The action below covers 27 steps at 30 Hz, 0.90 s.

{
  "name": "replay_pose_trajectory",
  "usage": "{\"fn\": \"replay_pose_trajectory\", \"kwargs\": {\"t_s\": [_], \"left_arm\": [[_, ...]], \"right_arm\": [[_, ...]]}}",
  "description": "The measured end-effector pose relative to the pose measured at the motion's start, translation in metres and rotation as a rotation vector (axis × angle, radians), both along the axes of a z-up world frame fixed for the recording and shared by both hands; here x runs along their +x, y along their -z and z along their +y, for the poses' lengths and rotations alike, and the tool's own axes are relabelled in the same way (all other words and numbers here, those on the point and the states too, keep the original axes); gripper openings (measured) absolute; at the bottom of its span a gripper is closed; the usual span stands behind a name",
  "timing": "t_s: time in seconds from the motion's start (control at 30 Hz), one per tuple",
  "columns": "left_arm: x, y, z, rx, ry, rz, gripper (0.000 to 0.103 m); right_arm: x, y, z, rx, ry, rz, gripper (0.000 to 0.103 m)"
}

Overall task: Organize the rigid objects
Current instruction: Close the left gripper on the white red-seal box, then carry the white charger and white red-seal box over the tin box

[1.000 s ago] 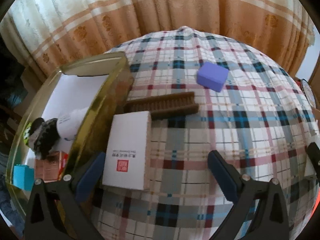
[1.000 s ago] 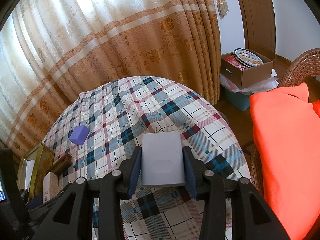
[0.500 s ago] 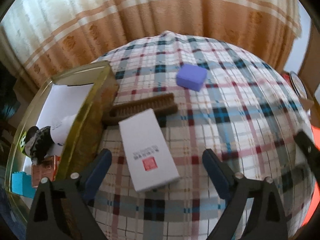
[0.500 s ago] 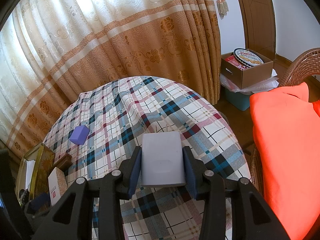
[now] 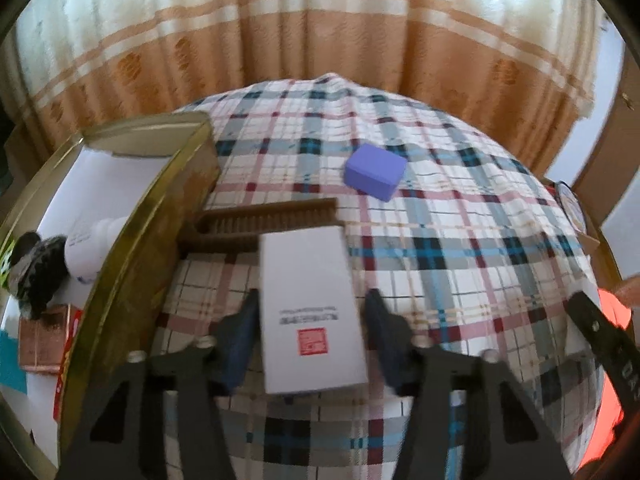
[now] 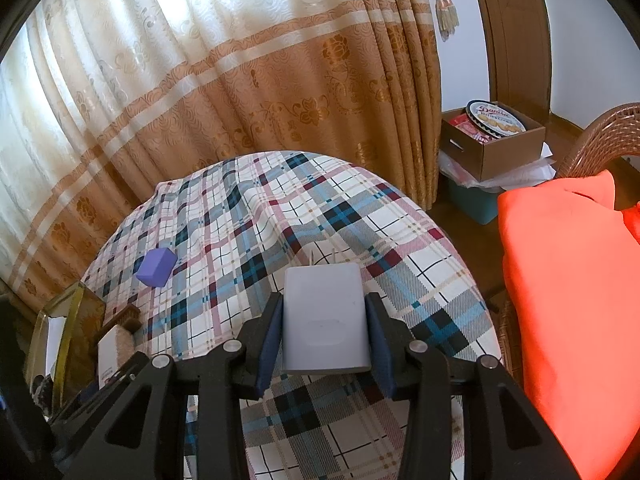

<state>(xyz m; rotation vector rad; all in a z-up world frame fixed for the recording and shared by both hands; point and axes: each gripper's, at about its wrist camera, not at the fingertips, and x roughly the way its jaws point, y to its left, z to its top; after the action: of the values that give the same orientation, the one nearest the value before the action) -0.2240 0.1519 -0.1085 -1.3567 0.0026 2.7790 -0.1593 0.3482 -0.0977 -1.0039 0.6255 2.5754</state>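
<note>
Curtains hang behind a table [image 5: 460, 240] with a plaid cloth on it.

A white box [image 5: 310, 308] lies on the cloth right between the fingers of the left tongs [image 5: 311, 336]. Its long side runs straight away from the tongs, toward the far edge of the table, so the fingers sit on its two long sides. The jaws are closing on it now. The left finger is right against the box, and the right finger looks just beside it (it is too blurry to say if it presses yet). The left hand is the near one for this box.

The right tongs [image 6: 323, 336] are clamped on a grey block [image 6: 324, 320] and hold it over the near part of the table.

A brown brush [image 5: 264, 224] lies just past the white box, touching the gold tin [image 5: 136, 240]. A purple block [image 5: 375, 174] sits farther off, toward the far edge, well apart from both tongs.

The gold tin stands at the left edge of the table, just beside the white box. Inside it are a white bottle [image 5: 90, 250], a dark lumpy thing [image 5: 34, 276], a small copper box [image 5: 42, 340] and something teal [image 5: 12, 364].
</note>
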Motion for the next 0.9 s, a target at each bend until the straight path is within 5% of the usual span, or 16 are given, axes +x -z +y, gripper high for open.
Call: {"fn": "replay_pose_trajectory", "kwargs": {"t_s": [0.23, 0.7, 0.9], "left_arm": [[0.004, -0.004, -0.007, 0.086, 0.066, 0.008, 0.040], [0.048, -0.047, -0.029, 0.095, 0.133, 0.298, 0.040], [0.068, -0.054, -0.050, 0.120, 0.125, 0.389, 0.040]], "right_arm": [[-0.002, -0.001, -0.002, 0.026, 0.009, -0.012, 0.044], [0.017, -0.028, -0.031, 0.195, 0.020, 0.124, 0.044], [0.024, -0.032, -0.045, 0.189, 0.026, 0.171, 0.044]]}}
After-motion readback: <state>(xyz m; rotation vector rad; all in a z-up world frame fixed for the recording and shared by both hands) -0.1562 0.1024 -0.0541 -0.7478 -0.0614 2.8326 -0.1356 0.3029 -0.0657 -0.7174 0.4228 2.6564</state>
